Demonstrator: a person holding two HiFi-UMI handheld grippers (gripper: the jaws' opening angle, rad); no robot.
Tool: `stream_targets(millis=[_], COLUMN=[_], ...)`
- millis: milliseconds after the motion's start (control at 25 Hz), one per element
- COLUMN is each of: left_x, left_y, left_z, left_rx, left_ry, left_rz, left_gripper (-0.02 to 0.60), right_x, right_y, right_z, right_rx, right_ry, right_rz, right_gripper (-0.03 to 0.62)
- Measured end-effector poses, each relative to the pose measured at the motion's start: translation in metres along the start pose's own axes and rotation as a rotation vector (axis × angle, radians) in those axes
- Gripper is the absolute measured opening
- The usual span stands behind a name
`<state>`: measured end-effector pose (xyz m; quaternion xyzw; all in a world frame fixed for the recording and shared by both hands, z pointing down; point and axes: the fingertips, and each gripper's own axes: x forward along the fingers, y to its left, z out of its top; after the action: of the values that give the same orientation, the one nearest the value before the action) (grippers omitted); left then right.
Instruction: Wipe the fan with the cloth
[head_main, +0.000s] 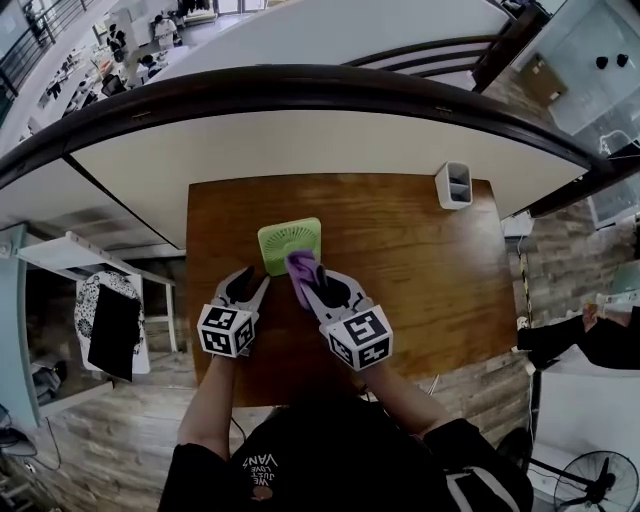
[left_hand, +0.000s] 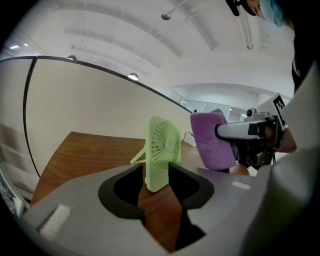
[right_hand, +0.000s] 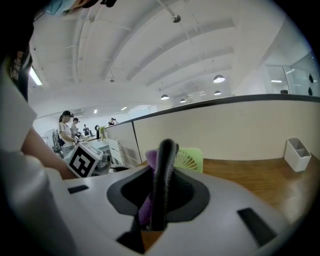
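- The fan (head_main: 290, 243) is small, square and light green. It has round corners and a ring of thin bars on its front, like a little wheel.
- The fan stands on a brown wooden table (head_main: 420, 290) with a smooth top that shows wood lines. A thin green leg props it up from behind, so it leans back a bit.
- The left gripper (left_hand: 157, 168) is made of smooth grey plastic with dark hollows inside. It comes at the fan from the fan's left side.
- Its two jaws are partly apart. The bottom part of the fan sits between them, with one jaw close on each side, so they hold it.
- The right gripper (right_hand: 165, 150) is just to the right of the fan's front, very near it.
- Its jaws are pressed together on a purple cloth (left_hand: 212, 142). The cloth looks soft and thick, and it sticks up past the jaws like a flat pad.
- The cloth is right at the fan's front. I cannot tell if it touches the bars.
- A small white holder (head_main: 453, 185) with straight sides stands well apart from the fan, at the far right edge of the table.
- Behind the fan, past the table, a long cream wall (head_main: 300, 140) with a dark top rim bends in a curve.
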<state>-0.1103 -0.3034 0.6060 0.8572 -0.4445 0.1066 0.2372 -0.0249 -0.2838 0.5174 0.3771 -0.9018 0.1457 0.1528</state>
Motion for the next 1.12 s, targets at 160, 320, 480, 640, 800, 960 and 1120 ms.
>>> stream_targets(millis=[160,320,480,640,800,960,1120], left_x=[0.016,0.028,0.036,0.036,0.036,0.034,0.035], left_y=[-0.002,-0.001,0.001,0.008,0.008,0.010,0.011], left_z=[-0.003,-0.002,0.000,-0.001,-0.002,-0.003,-0.003], left_rx=[0.033,0.058,0.064,0.071,0.093,0.092,0.090], left_ry=[0.055,0.087,0.102,0.116,0.137,0.142,0.139], left_rz=[-0.043,-0.058,-0.045,-0.005,-0.004,-0.009,-0.014], left_gripper=[0.156,0.156,0.156,0.100,0.094,0.086,0.084], right_x=[0.019,0.036,0.052,0.068,0.075,0.069,0.056], right_y=[0.003,0.006,0.011,0.013,0.006,-0.003,-0.024], right_z=[0.006,0.013,0.015,0.011,0.002,-0.003,-0.004], right_rx=[-0.052,-0.078,-0.101,-0.138,-0.144,-0.124,-0.082], right_ry=[-0.011,-0.019,-0.018,0.012,0.043,0.060,0.064], right_rz=[0.034,0.068,0.107,0.112,0.091,0.071,0.023], right_gripper=[0.084,0.084,0.084,0.084,0.084,0.084,0.084])
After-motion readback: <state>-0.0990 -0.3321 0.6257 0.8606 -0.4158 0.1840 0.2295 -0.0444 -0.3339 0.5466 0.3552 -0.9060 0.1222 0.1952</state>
